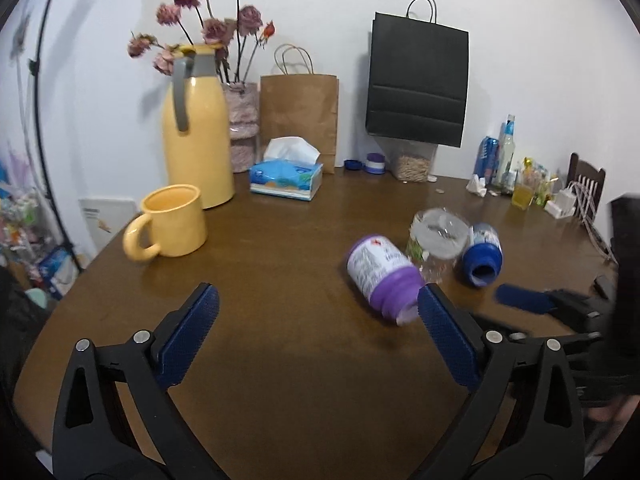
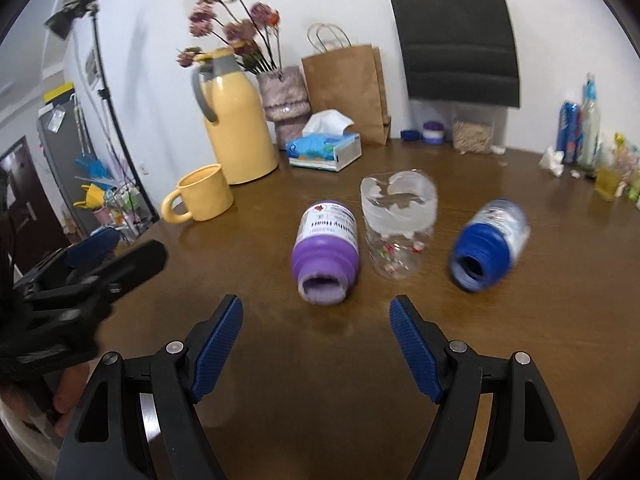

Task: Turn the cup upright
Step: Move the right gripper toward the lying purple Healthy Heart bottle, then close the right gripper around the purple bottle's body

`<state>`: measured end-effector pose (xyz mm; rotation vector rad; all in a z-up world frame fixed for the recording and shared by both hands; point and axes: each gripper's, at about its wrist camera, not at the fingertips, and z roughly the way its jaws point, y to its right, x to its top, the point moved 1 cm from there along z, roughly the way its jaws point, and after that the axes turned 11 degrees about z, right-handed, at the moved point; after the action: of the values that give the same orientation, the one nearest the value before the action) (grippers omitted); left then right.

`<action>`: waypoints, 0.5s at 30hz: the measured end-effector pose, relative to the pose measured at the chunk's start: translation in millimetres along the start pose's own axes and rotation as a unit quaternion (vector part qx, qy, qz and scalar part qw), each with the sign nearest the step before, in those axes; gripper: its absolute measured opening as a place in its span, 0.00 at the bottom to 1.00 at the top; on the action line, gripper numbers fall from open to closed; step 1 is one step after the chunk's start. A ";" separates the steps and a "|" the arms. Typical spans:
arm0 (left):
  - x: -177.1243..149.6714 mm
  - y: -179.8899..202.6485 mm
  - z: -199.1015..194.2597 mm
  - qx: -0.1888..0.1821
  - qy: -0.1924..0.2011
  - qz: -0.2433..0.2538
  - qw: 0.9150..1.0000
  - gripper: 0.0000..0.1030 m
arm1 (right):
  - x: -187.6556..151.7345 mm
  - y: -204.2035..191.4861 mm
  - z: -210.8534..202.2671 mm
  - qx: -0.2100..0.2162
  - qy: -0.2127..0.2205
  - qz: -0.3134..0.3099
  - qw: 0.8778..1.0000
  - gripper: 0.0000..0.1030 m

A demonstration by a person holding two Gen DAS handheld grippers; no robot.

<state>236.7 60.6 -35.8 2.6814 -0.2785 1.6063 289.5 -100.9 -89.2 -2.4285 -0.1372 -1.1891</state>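
Observation:
A clear plastic cup (image 2: pixel 398 224) stands upside down on the brown table (image 2: pixel 320 380), base up; it also shows in the left wrist view (image 1: pixel 436 240). A purple bottle (image 2: pixel 326 250) lies on its side to its left, and a blue bottle (image 2: pixel 490 244) lies to its right. My right gripper (image 2: pixel 316 338) is open and empty, short of the purple bottle and the cup. My left gripper (image 1: pixel 318 330) is open and empty, its right finger (image 1: pixel 446 336) close to the purple bottle (image 1: pixel 382 276). The blue bottle (image 1: pixel 482 254) lies beyond the cup.
A yellow mug (image 1: pixel 170 222) and yellow thermos jug (image 1: pixel 196 128) stand at the left. A tissue box (image 1: pixel 286 176), flower vase (image 1: pixel 240 120), brown bag (image 1: pixel 300 112) and black bag (image 1: pixel 418 84) line the back. Bottles and clutter (image 1: pixel 508 168) sit at the far right.

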 end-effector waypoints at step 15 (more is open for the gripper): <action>15.9 -43.0 54.5 -0.015 -0.025 -0.012 0.999 0.96 | 9.1 -11.0 82.7 0.009 -0.044 -0.004 0.999 0.57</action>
<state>298.3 95.4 -44.0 2.6959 -0.2679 1.5174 352.6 -57.1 -123.0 -2.4670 -0.1833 -1.0812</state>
